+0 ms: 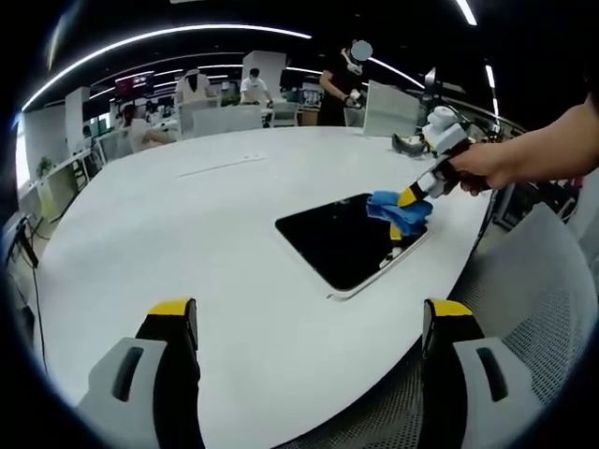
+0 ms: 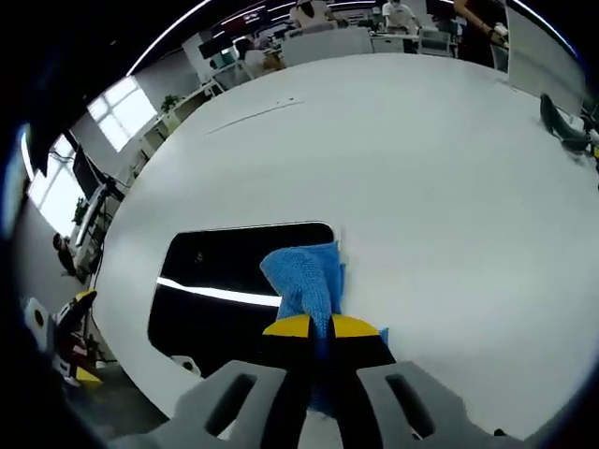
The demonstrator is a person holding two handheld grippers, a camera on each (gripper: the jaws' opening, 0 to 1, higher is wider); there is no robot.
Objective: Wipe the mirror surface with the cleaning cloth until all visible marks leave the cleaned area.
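The right tool (image 2: pixel 316 326) is clamped on a crumpled blue microfibre cloth (image 2: pixel 305 276), pressing it on the dark rectangular mirror (image 2: pixel 215 271) lying on the white table (image 2: pixel 421 168); the left tool (image 1: pixel 309 323) hovers with its jaws apart.

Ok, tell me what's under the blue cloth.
The blue cloth, shut in the right gripper, lies over one edge of the mirror, on the white table. Dark glass shows beside it; any marks beneath the cloth are covered.

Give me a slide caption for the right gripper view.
Right gripper pinches a blue cloth against the edge of a dark mirror lying flat on a white table.
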